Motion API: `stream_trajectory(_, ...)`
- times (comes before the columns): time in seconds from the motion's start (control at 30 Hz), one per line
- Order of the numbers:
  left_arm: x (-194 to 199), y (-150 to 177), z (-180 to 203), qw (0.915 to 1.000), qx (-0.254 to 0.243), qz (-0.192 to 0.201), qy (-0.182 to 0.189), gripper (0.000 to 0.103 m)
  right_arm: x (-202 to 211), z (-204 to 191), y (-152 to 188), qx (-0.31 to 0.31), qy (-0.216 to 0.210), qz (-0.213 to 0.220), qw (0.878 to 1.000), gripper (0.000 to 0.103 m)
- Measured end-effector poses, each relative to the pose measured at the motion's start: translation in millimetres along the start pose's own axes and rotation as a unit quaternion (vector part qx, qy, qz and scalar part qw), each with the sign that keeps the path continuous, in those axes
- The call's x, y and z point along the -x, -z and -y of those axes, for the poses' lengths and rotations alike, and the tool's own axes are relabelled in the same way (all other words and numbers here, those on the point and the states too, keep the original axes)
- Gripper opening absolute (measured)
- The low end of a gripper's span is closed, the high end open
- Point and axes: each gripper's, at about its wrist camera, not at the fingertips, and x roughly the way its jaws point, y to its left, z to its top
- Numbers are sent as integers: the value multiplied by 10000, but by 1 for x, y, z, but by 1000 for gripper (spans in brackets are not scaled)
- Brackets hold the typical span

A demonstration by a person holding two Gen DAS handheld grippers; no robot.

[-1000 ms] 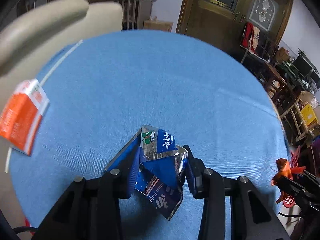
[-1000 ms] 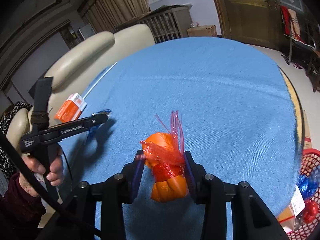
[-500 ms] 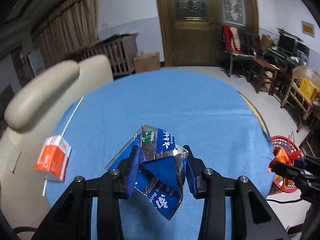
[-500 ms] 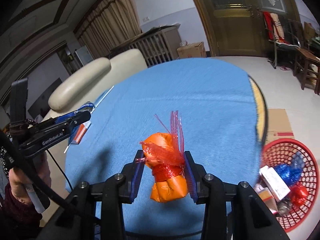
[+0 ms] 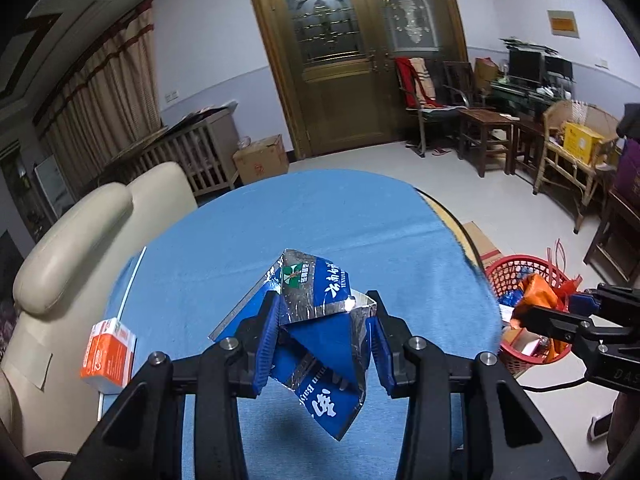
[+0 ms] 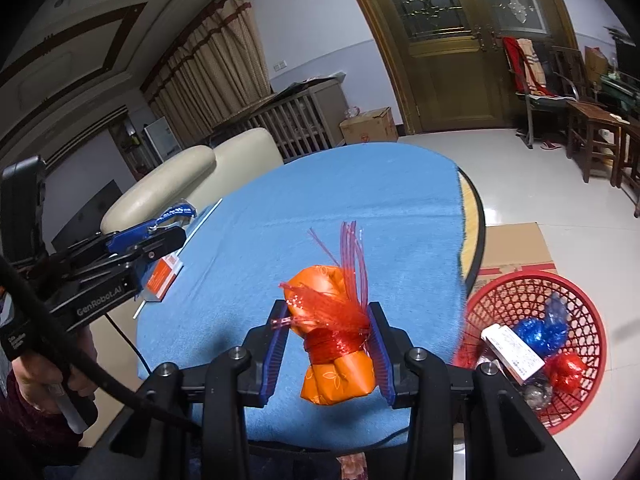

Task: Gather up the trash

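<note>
Two hand-held grippers hang above a round table covered in blue cloth [image 5: 328,216], each carrying a piece of rubbish. The left gripper [image 5: 323,334] has its jaws closed partway on a crumpled blue and silver foil-lined carton [image 5: 320,320], which is clear of the cloth. The right gripper [image 6: 329,348] is closed on an orange plastic bundle tied with red mesh netting [image 6: 332,344], its red strands sticking upward.

The step in hand looks like carrying both pieces to the round red plastic lattice basket [image 6: 516,292] on the floor just beyond the table's right edge. It already holds a white box and blue and red wrappers. The next move calls for bringing each gripper over the basket and opening its jaws.

A small orange and white carton [image 5: 106,356] and a thin white straw [image 5: 134,276] lie on the cloth near the cream sofa [image 5: 80,236], not yet collected.

The basket's near rim is cut off by the right gripper's body, and its lowest contents are hard to make out. Of the person, only a hand [image 6: 40,380] shows.
</note>
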Motion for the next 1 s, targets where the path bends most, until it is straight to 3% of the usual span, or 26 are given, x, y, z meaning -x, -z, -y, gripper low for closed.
stream_trajectory(1.0, -4, 1, 47, 9978, -541, -273, 283, 44, 31, 43, 12, -510, 202, 140, 9984, 42)
